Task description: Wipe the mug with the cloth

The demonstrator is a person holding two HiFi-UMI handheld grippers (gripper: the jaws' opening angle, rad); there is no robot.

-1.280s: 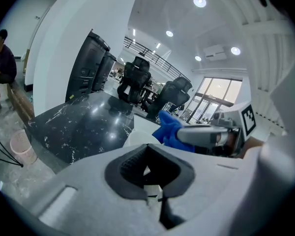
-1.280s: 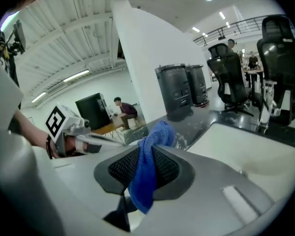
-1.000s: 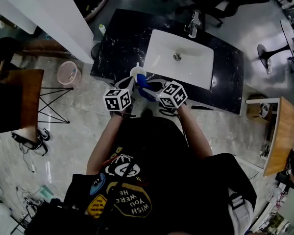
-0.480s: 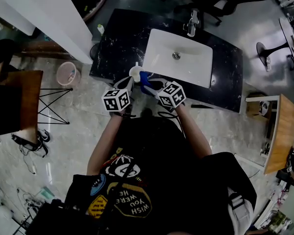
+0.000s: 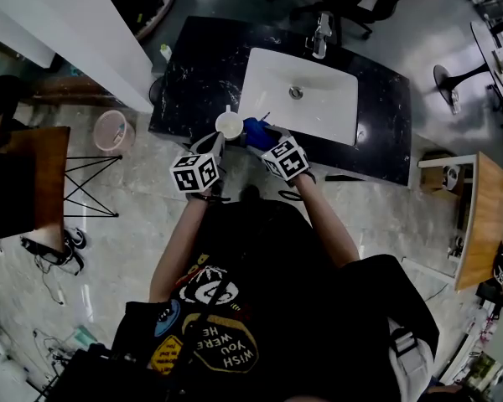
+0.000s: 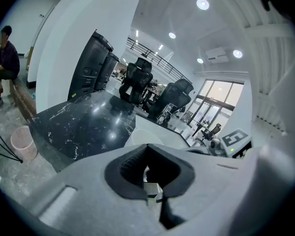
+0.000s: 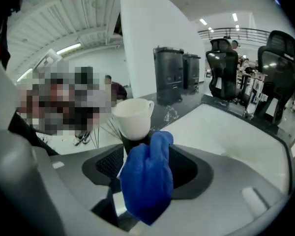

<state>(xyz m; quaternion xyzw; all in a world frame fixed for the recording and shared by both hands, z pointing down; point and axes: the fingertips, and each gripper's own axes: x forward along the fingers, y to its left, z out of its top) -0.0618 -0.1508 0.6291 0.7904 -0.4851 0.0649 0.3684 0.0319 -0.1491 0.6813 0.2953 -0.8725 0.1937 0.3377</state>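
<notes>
Head view looks steeply down; both gripper views look low across the same counter [image 5: 197, 74].

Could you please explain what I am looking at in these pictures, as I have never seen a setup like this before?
There is no robot here. A person holds a two-jaw tool, a gripper, in each hand, and the cubes with square markers are part of those grippers. The head view comes from a camera on the person's head, looking steeply down. The two gripper views come from cameras riding on each gripper, looking along its jaws. The person stands at a black stone counter with a white sink. The left gripper appears to be closed on a white mug near the sink's edge. The right gripper has a blue cloth between its jaws. Those jaws have just been opening and stand wide, so the cloth lies loose rather than pinched, right beside the mug.
</notes>
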